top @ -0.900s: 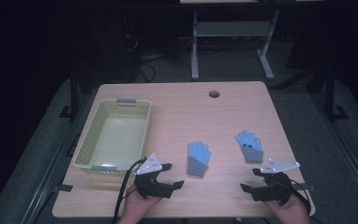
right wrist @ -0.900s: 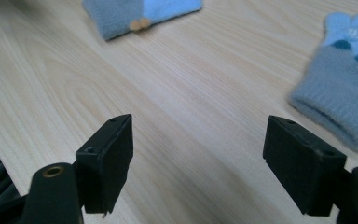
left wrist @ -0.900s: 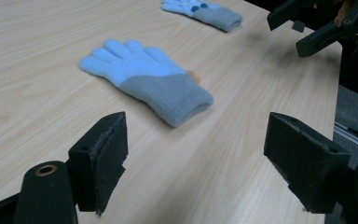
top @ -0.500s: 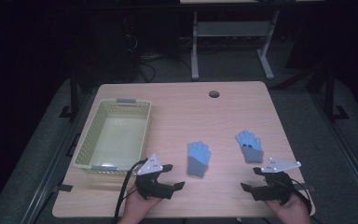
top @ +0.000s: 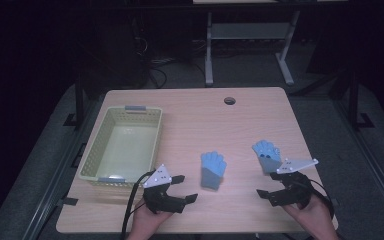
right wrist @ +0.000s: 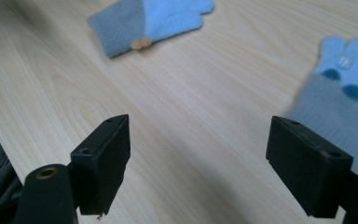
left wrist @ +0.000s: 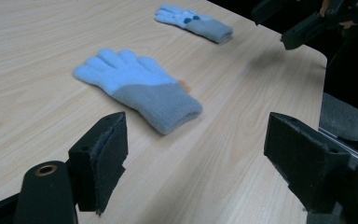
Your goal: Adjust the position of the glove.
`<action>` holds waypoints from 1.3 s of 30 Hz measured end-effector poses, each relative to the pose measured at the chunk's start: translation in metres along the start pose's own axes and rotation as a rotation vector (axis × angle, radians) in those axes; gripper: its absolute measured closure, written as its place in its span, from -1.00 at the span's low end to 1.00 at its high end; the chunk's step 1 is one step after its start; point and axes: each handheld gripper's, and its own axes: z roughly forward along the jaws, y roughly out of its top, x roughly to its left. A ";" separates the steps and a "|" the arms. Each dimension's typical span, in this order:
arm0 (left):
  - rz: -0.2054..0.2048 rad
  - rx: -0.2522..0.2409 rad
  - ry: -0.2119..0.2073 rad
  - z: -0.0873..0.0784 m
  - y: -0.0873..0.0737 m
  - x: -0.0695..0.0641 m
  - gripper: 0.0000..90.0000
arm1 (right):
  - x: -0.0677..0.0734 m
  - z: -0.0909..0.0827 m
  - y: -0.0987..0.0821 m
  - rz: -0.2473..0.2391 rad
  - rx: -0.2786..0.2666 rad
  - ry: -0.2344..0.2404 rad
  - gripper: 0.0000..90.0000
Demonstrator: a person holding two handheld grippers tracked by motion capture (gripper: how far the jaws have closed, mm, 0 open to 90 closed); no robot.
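Note:
Two light-blue gloves with grey cuffs lie flat on the wooden table [top: 195, 115]. One glove [top: 213, 169] [left wrist: 140, 86] [right wrist: 149, 21] rests at the front centre, just right of my left gripper [top: 186, 188] [left wrist: 196, 140], which is open and empty. The other glove [top: 266, 154] [left wrist: 193, 21] [right wrist: 340, 102] has dark blue dots and lies just beyond my right gripper [top: 266, 196] [right wrist: 198, 140], which is also open with nothing between its jaws. Both grippers hover near the table's front edge. In the left gripper view the right gripper [left wrist: 307, 23] appears at the far top right.
A pale yellow-green plastic basket [top: 122, 145] sits on the table's left side, just beyond the left gripper. A round cable hole [top: 229, 100] is near the far edge. The table's right edge lies close to the right gripper.

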 end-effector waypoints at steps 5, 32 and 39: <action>0.004 0.002 0.008 0.000 -0.001 0.000 -0.52 | -0.006 -0.007 0.017 -0.021 0.016 -0.009 -0.52; 0.040 -0.002 0.004 0.003 0.001 0.001 -0.52 | -0.050 -0.010 0.063 -0.024 0.100 -0.020 -0.40; 0.040 -0.005 -0.007 0.004 0.001 0.001 -0.52 | -0.061 0.006 0.073 -0.018 0.149 0.001 -0.36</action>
